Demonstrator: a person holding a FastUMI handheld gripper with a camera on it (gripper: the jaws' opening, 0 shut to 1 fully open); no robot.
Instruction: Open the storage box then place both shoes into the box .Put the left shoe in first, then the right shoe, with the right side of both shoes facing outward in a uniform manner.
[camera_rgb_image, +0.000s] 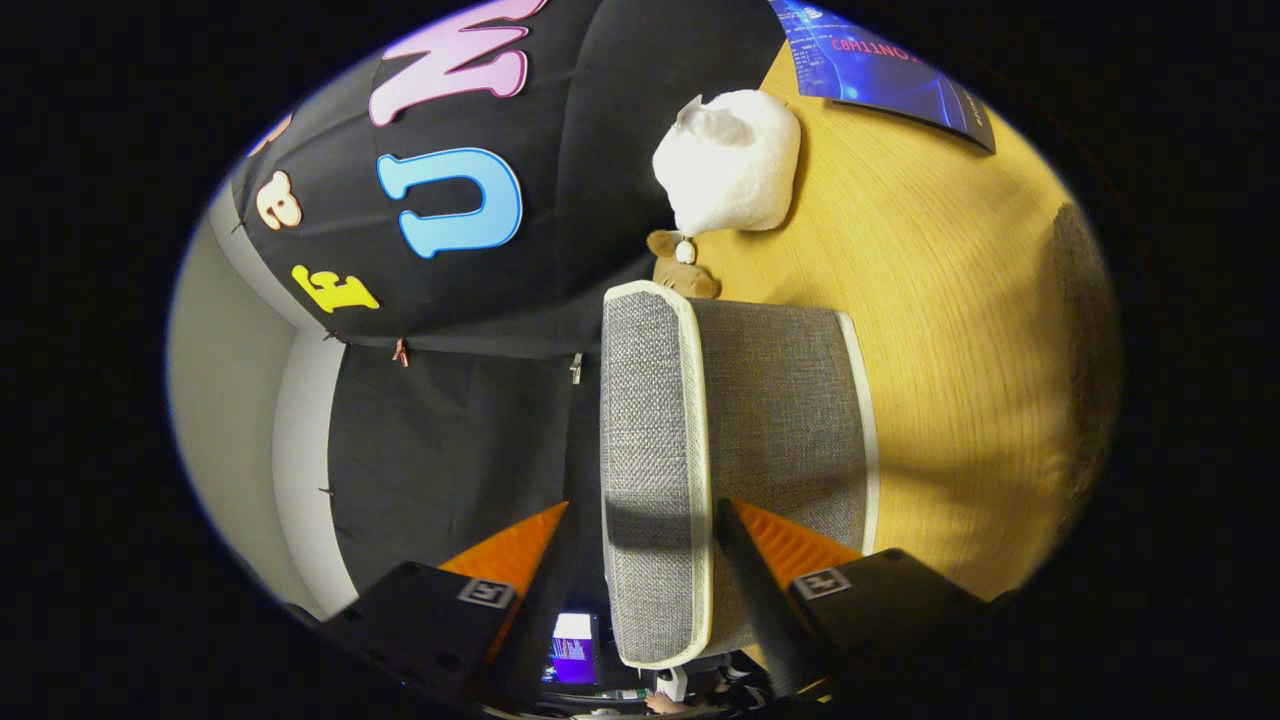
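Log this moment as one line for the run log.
phase: opening box | gripper: open, fingers astride grey storage box lid edge | box: closed on wooden table | beyond box: white plush

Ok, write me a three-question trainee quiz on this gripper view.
1. True or false: the grey storage box has its edge between the fingers of the hand-held gripper.
2. What lies beyond the box on the wooden table? A) white plush toy B) red cup C) pair of scissors
3. Fill in: the gripper's finger pads are ____ in colour.

Key: 1 true. 2 A, the white plush toy. 3 orange.
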